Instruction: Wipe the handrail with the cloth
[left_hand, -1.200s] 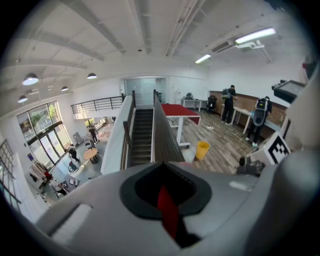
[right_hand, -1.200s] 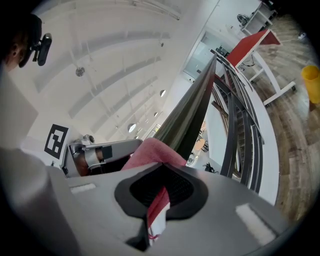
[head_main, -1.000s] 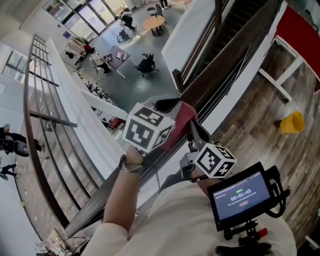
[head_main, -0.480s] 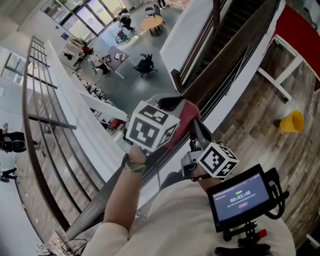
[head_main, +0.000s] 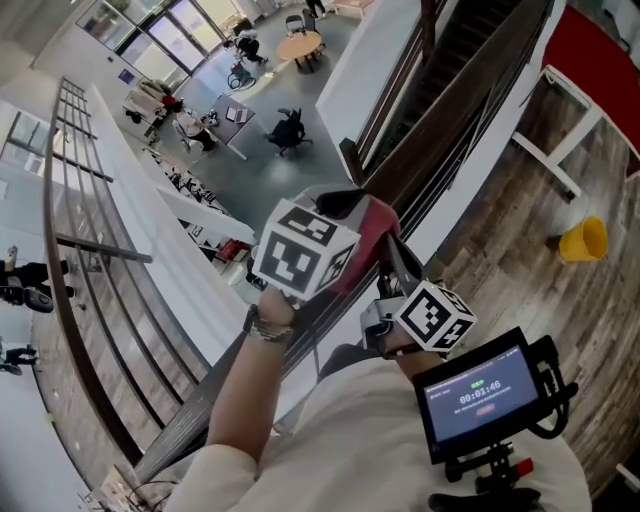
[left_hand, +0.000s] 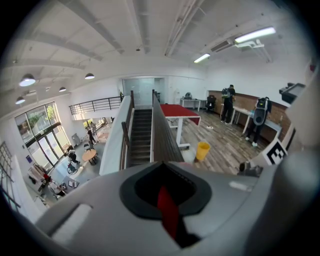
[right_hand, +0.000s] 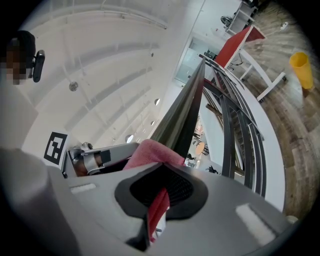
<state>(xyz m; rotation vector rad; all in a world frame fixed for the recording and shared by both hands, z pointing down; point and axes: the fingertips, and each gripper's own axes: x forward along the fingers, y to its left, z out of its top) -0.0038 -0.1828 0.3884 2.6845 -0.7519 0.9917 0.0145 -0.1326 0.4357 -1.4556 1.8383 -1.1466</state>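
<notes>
Step in hand: I judge this to be the wipe itself, with the cloth already gripped and laid on the rail.
Cloth: the red fabric cloth (head_main: 372, 228) is bunched on top of the rail at the middle of the head view, between my two tools.
Left hand-held gripper (head_main: 340, 207): its jaws are pressed together on a thin red fold of the cloth, which I see pinched in the left gripper view (left_hand: 168, 212). It comes in from 8 o'clock.
Right hand-held gripper (head_main: 388, 250): it is likewise clamped on a strip of the cloth (right_hand: 159, 207), and it reaches in from 5 o'clock with the pink-red bulk (right_hand: 152, 152) lying just ahead of it.
Handrail: the dark wooden handrail (head_main: 450, 110) runs from 1 o'clock down to 7 o'clock, with slim metal bars beneath it.
Floor: a yellow bucket (head_main: 583, 243) stands well apart at 3 o'clock.
Next move: I expect to slide both tools together along the rail, keeping the cloth pressed down.
Care: with such narrow pinches, the cloth could slip free if it drags.
</notes>
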